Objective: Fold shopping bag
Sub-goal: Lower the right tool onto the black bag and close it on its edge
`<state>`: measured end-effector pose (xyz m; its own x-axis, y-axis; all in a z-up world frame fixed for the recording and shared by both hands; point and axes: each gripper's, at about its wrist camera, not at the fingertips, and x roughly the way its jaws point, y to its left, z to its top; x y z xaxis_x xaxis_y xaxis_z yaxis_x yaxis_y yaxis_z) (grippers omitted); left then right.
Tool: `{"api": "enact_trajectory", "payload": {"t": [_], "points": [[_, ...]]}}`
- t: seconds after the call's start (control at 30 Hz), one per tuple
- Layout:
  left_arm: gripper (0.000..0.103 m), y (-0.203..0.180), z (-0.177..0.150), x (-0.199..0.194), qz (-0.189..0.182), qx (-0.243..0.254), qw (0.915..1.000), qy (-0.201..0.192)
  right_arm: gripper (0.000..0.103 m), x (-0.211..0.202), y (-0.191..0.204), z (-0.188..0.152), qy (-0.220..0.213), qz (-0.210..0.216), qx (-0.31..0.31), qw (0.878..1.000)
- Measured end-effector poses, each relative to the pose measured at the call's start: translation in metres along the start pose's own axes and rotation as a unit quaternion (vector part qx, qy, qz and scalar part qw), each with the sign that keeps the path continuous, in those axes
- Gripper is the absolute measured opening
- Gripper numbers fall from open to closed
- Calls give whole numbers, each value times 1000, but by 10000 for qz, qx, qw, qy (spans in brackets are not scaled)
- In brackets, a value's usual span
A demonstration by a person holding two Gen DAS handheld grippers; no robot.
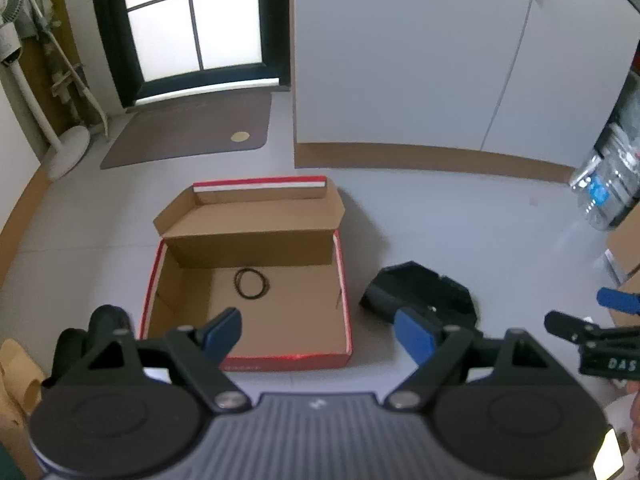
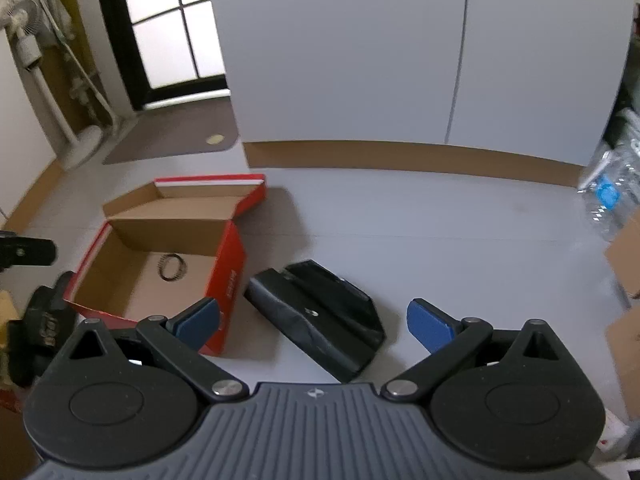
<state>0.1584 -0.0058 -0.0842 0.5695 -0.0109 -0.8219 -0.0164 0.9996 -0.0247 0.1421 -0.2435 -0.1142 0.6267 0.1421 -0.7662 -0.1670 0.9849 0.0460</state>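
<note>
Both claws apart, holding nothing, above floor.
Black shopping bag (image 2: pixel 320 316) lies folded flat on grey floor (image 2: pixel 460 248), just R of open red box (image 2: pixel 230 276); L claw (image 1: pixel 320 334) over box, R claw (image 2: pixel 316 320) over bag, no contact.

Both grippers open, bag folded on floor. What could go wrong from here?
1. The black shopping bag lies flat beside the red box; a low approach by the right gripper might knock the box.
2. The bag looks slick and stiff; its folds may spring open.
3. The left gripper hovers over the box, away from the bag.
</note>
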Motion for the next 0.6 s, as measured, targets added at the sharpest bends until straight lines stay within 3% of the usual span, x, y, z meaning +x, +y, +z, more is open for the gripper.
{"api": "enact_trajectory", "payload": {"t": [0.23,0.3,0.47,0.6], "points": [[84,0,5,15,-105,79,9999,-7,100,10,-7,8,128,205,-144,9996],[84,1,5,22,-151,105,9998,-24,94,15,-6,10,170,268,-162,9994],[81,4,3,43,-193,75,9995,258,93,35,-5,9,358,390,-271,9982],[81,2,4,46,-263,159,9993,222,84,51,-13,9,500,480,-181,9974]]}}
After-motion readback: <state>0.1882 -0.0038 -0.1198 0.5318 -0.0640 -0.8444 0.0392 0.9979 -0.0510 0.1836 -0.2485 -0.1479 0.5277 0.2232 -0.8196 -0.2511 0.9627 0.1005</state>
